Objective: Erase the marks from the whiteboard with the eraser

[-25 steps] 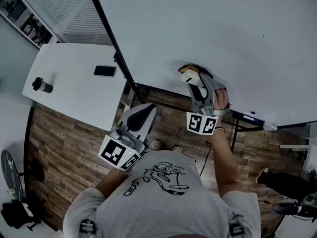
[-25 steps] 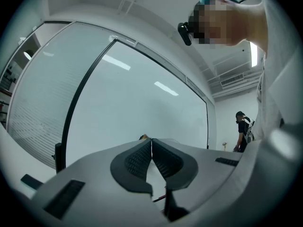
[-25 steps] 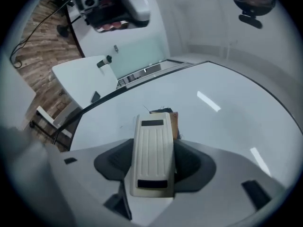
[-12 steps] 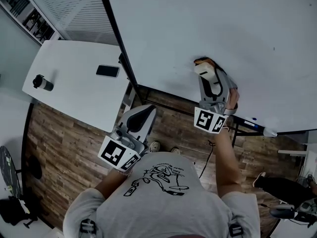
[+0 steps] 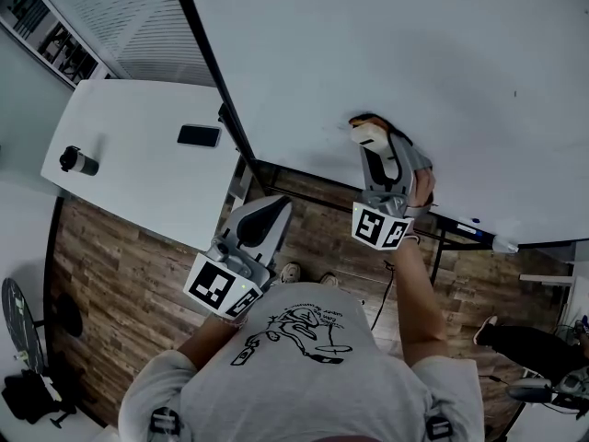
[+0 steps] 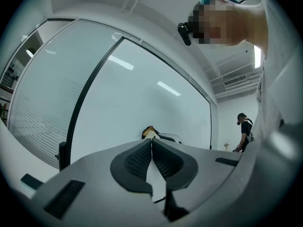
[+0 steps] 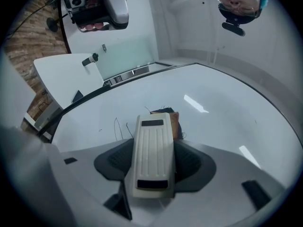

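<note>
Pinching the eraser (image 7: 152, 145) in my right gripper (image 5: 377, 155), I hold it with its long white back facing me and one jaw pressed on each side. Its brown soft end looks to be touching the whiteboard (image 5: 396, 53), low down and close to the whiteboard's bottom edge. A few thin black marks (image 7: 117, 126) sit on the whiteboard just beside the eraser. A dark smudge shows right at the eraser's tip. My left gripper (image 6: 151, 157) is off the whiteboard, down past its bottom edge and over the wood floor (image 5: 120, 274). Its jaws are pressed together with nothing between them. A white bench (image 5: 129, 182) stands beside the whiteboard's dark side edge. A phone (image 5: 196, 134) and a cup (image 5: 78, 159) sit on the bench, well apart.
</note>
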The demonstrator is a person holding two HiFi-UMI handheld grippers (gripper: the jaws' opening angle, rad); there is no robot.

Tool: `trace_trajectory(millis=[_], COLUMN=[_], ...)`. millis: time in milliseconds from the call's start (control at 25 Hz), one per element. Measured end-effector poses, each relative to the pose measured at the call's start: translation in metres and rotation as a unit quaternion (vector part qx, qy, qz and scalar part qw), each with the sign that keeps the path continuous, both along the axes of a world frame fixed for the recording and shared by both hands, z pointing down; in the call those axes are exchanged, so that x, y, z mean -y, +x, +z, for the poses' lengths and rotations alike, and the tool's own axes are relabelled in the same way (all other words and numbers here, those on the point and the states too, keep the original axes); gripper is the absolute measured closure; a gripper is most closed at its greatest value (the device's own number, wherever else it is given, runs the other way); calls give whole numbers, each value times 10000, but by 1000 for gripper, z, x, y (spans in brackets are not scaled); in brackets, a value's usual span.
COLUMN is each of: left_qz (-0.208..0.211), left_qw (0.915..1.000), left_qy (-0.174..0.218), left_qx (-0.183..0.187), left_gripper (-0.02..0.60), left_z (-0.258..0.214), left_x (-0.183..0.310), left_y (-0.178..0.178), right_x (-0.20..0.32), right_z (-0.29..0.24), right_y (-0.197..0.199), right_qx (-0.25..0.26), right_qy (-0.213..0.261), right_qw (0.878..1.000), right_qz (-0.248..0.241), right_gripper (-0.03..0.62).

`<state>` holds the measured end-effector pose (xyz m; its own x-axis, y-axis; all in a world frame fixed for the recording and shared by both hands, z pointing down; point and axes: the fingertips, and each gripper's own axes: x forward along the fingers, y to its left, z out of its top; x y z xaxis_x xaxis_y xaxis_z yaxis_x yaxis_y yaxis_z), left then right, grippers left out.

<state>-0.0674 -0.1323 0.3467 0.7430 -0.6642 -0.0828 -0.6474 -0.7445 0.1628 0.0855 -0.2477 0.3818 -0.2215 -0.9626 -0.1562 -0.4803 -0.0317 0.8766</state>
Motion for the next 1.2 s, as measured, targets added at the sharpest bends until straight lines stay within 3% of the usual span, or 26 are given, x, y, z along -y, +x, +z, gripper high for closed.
trace_trajectory(millis=[480,880,1040,1120,1200], left_qz=[-52,-337,-443,-478,-509], left_qw=[10000,9994,9990,9988,9987], left_qy=[-16,-7,4,-1,-13], left_qx=[24,41,45,39,33], left_gripper=[558,558,558,558,558], left_z=[1,1,-2,-2,0], left_x=[0,-11,-17,-18,-19], left_y=[-7,-30,-37,-39,-41], right_x=[5,13,12,8,1], right_z=[31,103,140,145,129], right_y=[-20,-49,-62,-65,-70], right_qx=[-540,-1211,-1442,-1359,-1174], right_qy=[-159,-720,-1353,-1599,-1521], right_qw=[9983,9896,9792,9766,9800], right_qz=[-157,-295,-447,-466,-524], right_gripper=[336,336,336,335,335])
